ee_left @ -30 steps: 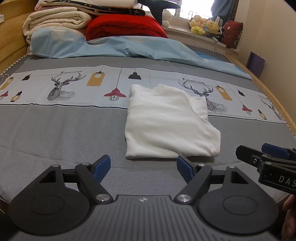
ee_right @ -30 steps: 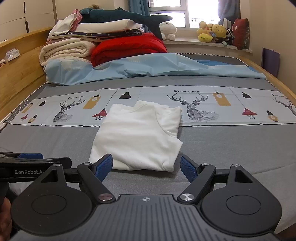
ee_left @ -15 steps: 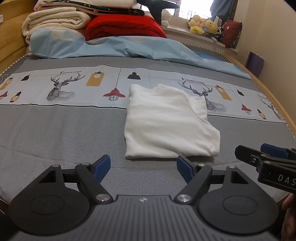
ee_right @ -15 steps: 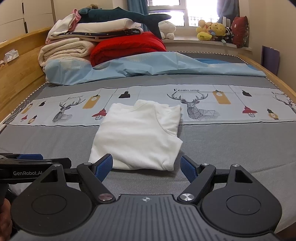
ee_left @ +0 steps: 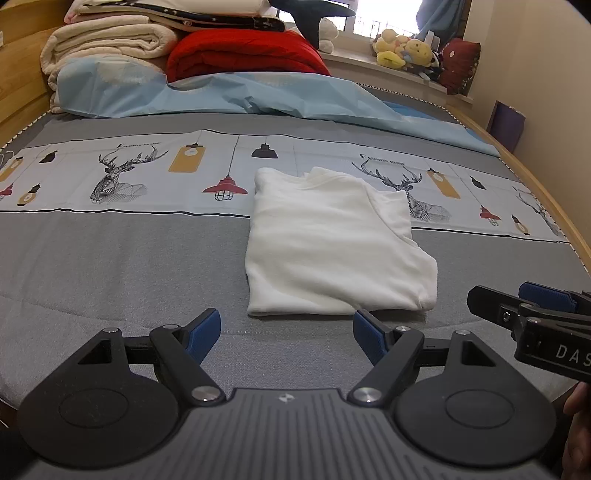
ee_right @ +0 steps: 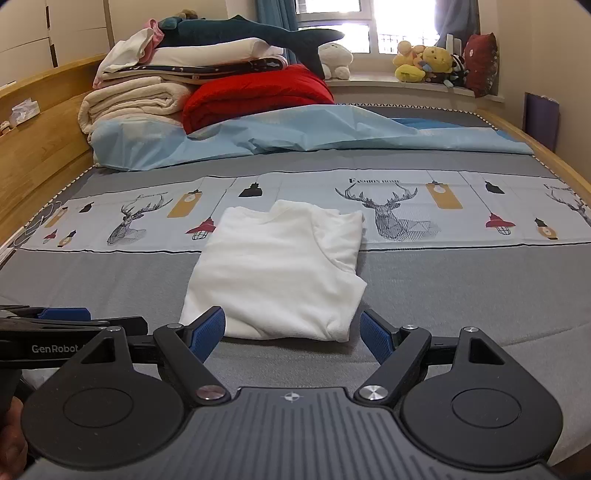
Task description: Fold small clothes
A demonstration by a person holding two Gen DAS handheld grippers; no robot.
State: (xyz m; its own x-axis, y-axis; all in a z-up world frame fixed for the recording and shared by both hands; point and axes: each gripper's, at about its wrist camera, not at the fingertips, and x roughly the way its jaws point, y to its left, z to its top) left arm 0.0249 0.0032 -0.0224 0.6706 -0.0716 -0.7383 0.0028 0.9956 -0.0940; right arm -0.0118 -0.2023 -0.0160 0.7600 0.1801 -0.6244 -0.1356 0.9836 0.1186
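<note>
nothing moved | both grippers' fingers spread, empty | right view: shirt (ee_right: 280, 273) nearer

"GenRobot" on left gripper (ee_right: 74, 325); "DAS" on right gripper (ee_left: 535, 314)

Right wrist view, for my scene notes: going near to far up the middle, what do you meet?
right tongs → folded white shirt → deer-print sheet band → light blue sheet → red quilt → shark plush

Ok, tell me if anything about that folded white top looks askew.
Slightly. The white top lies folded flat on the bed, but its right edge is uneven: a folded layer juts out near the bottom corner, so the sides aren't parallel.
</note>
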